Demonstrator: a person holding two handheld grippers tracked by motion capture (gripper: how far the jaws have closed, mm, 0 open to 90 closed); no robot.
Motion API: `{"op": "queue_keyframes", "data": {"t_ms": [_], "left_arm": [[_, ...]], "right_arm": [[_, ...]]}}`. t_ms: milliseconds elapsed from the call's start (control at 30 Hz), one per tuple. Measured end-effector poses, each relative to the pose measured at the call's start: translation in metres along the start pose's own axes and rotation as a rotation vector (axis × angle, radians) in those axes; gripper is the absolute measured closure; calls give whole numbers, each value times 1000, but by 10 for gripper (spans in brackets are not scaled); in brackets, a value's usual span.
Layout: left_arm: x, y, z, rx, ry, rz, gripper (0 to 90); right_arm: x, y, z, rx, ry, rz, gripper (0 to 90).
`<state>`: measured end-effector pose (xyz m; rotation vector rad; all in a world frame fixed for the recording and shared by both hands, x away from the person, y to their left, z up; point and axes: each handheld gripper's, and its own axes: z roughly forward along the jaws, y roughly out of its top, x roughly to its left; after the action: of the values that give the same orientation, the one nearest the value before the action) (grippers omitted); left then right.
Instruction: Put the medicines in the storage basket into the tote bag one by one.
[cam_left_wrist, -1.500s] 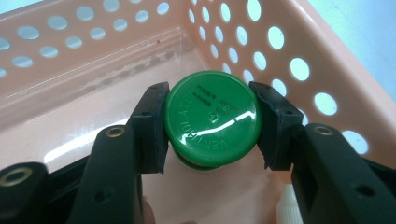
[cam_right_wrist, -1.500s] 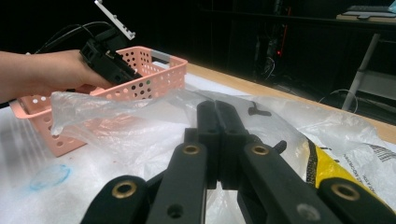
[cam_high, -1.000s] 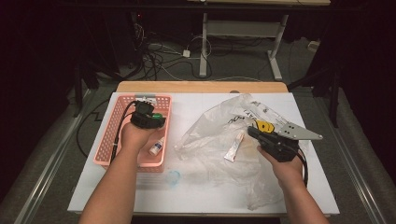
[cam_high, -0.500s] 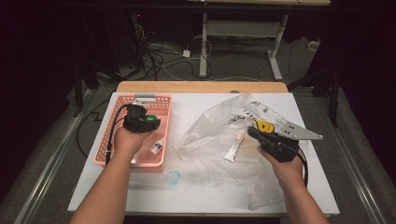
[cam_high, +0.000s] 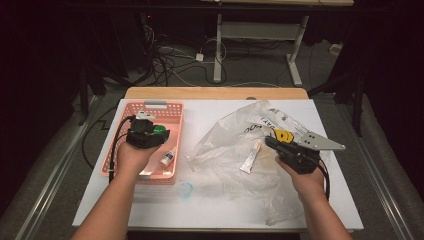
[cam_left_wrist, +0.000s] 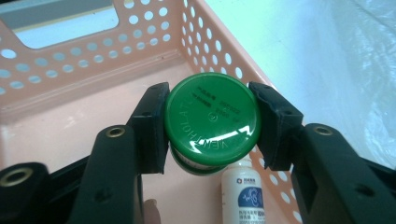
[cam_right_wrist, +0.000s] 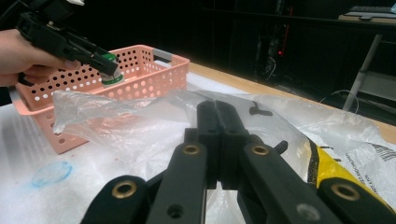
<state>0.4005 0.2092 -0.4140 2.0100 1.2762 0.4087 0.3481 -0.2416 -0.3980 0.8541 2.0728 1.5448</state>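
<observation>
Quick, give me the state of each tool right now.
Left tool: shut on the green-capped jar, above the pink basket.
Right tool: shut, pinching the clear plastic bag.

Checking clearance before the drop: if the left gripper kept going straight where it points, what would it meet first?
Probably the pink basket: the left gripper, shut on the green-capped jar, points at the basket's floor and far wall. A small white bottle lies just below that line; depth is unclear.

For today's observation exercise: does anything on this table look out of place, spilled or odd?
One thing: a faint blue ring-shaped smudge marks the white table just in front of the pink basket, like a stain. The crumpled plastic bag lies loose.
</observation>
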Motion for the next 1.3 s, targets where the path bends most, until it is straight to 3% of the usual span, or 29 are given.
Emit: {"op": "queue_keyframes", "data": {"t_ms": [467,867,1300], "left_arm": [[-7,-24,-29,-68,-13,10,502],[-28,-47,-47,-154,-24,33,502],[-43,-68,-62,-191,-48,59,502]], "right_arm": [[1,0,1,6,4,-5,900],[3,-1,2,10,4,-11,900],[3,0,1,11,3,-16,900]]}}
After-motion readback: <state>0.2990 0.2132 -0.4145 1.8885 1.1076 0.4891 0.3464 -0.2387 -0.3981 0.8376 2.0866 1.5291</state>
